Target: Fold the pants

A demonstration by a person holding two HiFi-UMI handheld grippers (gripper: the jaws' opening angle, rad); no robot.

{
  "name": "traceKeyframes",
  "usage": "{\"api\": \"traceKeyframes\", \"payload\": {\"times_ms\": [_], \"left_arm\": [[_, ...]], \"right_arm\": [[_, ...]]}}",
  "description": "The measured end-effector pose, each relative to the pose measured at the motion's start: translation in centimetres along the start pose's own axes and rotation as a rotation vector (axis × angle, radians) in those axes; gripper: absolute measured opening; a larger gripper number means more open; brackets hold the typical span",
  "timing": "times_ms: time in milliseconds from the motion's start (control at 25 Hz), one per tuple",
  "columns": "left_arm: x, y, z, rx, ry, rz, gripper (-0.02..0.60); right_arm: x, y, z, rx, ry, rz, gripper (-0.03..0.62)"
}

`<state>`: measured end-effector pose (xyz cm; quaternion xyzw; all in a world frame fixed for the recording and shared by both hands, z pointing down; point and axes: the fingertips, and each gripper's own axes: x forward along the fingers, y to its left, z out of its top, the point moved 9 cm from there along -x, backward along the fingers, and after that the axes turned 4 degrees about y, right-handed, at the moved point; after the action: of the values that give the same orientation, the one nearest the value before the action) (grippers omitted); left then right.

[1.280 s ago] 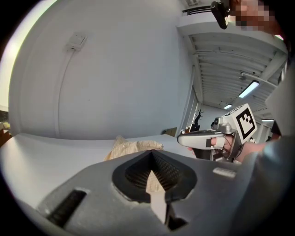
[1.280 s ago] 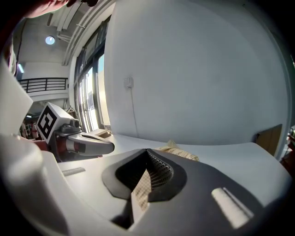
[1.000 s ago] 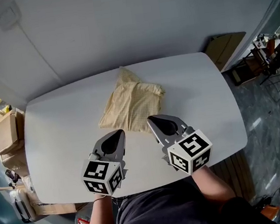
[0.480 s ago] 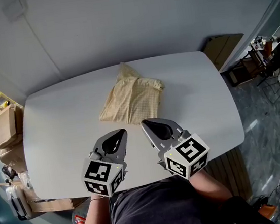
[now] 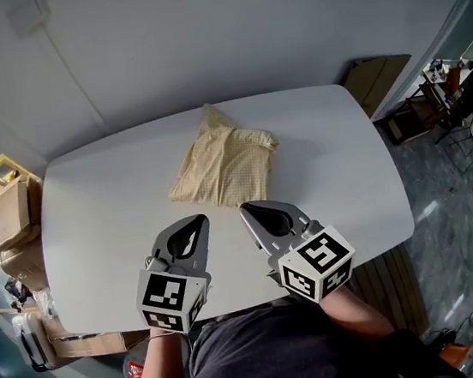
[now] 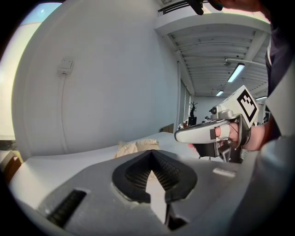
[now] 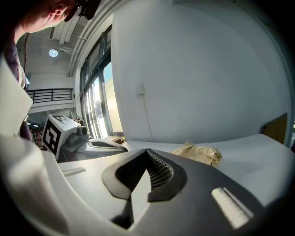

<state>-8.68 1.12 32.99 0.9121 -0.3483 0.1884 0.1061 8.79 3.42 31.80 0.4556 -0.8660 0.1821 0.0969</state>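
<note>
Between the jaws of the left gripper (image 6: 150, 154) nothing is held: the two jaws are pressed together, with the ribbed pads meeting at the tip. The right gripper (image 7: 147, 154) is in the same condition, jaws together and empty. Both grippers hover side by side over the near part of the tabletop (image 5: 345, 161), apart from each other, with their tips pointing away from the person.

Ahead of the tips, the pants (image 5: 225, 166) lie toward the far side of the tabletop. They form a compact, roughly square bundle of pale yellow checked fabric, with one peak of cloth standing out at the far corner. In the head view the right tip sits just at the bundle's near corner. The right gripper view shows the fabric ahead of the jaws and clear of them.

Change over the last second:
- The right gripper has drawn back toward the person. Its tip previously overlapped the near edge of the bundle and now stands off it.
- The left gripper has shifted only slightly.
- The outline of the bundle is unchanged.

Both tools are empty and off the cloth, so the fold appears to be complete, or at least released. The protruding far peak is the one part that may still call for tucking.
</note>
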Motion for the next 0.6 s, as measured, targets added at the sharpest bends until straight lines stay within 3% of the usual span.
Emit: {"api": "traceKeyframes", "payload": {"times_ms": [600], "left_arm": [[0.28,-0.65,-0.34,0.013,0.01,0.015,-0.005]], "right_arm": [[-1.03,-0.67,0.22,0.049,-0.036,-0.004,0.0]]}}
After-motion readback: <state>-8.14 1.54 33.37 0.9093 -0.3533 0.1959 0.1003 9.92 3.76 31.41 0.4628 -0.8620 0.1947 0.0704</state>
